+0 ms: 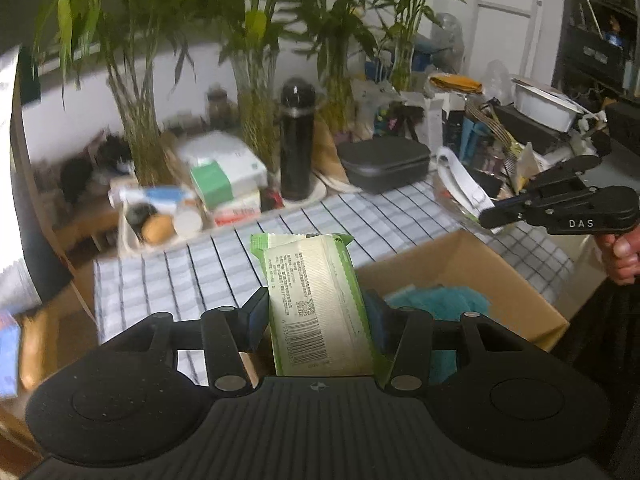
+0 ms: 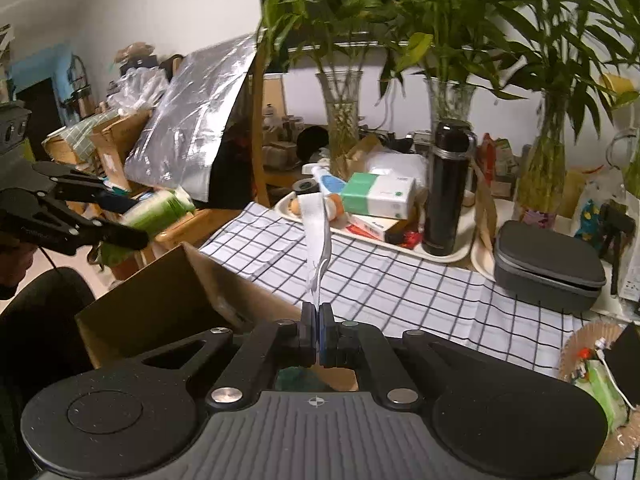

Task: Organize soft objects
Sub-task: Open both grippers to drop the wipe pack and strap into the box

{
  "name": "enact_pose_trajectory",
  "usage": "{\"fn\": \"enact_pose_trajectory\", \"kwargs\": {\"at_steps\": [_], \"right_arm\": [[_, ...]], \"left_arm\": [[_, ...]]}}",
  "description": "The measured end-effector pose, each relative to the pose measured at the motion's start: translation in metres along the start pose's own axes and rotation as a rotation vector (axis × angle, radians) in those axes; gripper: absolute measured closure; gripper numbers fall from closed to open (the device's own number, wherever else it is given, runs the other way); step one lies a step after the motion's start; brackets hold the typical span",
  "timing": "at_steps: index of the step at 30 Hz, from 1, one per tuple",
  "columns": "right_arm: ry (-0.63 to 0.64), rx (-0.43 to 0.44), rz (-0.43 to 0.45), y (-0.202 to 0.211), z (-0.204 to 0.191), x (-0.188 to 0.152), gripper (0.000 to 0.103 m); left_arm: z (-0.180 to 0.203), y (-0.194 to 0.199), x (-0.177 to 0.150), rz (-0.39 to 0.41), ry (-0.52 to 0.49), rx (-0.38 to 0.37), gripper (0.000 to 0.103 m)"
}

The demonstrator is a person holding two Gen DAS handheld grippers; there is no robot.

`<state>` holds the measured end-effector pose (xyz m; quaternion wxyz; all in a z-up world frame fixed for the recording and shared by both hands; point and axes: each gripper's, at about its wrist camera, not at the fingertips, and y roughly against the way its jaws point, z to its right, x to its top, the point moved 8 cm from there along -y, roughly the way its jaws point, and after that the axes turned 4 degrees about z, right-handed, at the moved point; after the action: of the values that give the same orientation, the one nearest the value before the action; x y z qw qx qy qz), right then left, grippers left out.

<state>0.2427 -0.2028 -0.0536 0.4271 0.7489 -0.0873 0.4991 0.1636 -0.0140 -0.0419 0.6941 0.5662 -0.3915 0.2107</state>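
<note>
Aloft: green wipes pack, white packet

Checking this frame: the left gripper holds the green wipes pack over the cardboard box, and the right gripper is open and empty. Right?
Not quite. The right gripper is shut on a thin white pouch, as the right wrist view shows. The left gripper does hold the green wipes pack over the cardboard box.
</note>
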Motion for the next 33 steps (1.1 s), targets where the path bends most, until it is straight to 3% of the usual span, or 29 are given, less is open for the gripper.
{"fn": "enact_pose_trajectory", "kwargs": {"at_steps": [2,5,6,8,17,26,27,28,29,31,33], "right_arm": [[0.014,-0.006,0.007,0.002,-0.007,-0.001,0.099],[0.011,-0.011,0.008,0.005,-0.014,-0.002,0.099],[0.013,-0.004,0.008,0.005,-0.017,-0.002,0.099],[0.022,0.006,0.003,0.004,-0.024,-0.004,0.099],[0.071,0.053,-0.025,-0.001,-0.052,-0.006,0.099],[0.136,0.153,-0.071,-0.017,-0.091,-0.008,0.095],[0.142,0.173,-0.074,-0.019,-0.096,-0.008,0.090],[0.156,0.186,-0.076,-0.020,-0.101,-0.008,0.067],[0.171,0.184,-0.071,-0.021,-0.105,-0.007,0.035],[0.196,0.161,-0.040,-0.020,-0.111,-0.004,0.005],[0.207,0.141,-0.007,-0.018,-0.114,-0.001,0.000]], "left_arm": [[0.002,-0.004,-0.008,-0.027,0.020,-0.017,0.054],[0.006,0.001,-0.015,0.000,0.037,-0.030,0.052],[0.008,0.004,-0.015,0.014,0.040,-0.041,0.049],[0.009,0.014,-0.017,0.046,0.051,-0.041,0.033],[0.001,0.050,-0.038,0.106,0.079,0.064,0.032],[-0.002,0.060,-0.058,0.104,0.111,0.108,0.032],[-0.002,0.061,-0.059,0.102,0.120,0.109,0.032],[-0.002,0.061,-0.060,0.101,0.129,0.108,0.032],[-0.002,0.062,-0.061,0.100,0.136,0.107,0.032],[-0.002,0.063,-0.063,0.097,0.146,0.116,0.032],[-0.002,0.063,-0.064,0.096,0.154,0.120,0.032]]}}
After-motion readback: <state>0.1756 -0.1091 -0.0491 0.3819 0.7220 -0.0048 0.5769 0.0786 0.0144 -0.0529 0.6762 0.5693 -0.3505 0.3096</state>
